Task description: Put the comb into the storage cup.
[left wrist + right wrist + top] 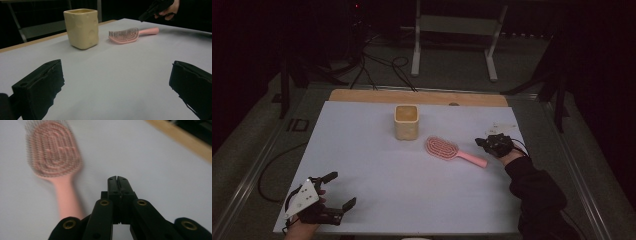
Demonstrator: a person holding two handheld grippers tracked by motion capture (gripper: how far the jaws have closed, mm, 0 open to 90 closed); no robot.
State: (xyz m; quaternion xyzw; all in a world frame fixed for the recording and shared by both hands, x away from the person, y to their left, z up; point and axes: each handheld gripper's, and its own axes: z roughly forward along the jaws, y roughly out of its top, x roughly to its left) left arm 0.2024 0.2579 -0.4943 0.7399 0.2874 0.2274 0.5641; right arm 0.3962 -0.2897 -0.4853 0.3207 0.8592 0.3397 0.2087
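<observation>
1. The right gripper [490,142] has its jaws pressed together, holding nothing, beside the handle of the pink hairbrush [448,150].
2. The hairbrush lies just right of the yellow cup [406,121].
3. The left gripper [337,190] is wide open, well apart from the cup.

This looks like a dim lab set up for recording. Black cables [377,65] snake over the grey floor [452,70], a white metal stand [457,30] sits behind, and the counter [362,165] wears a plain white sheet under dark surroundings.
</observation>
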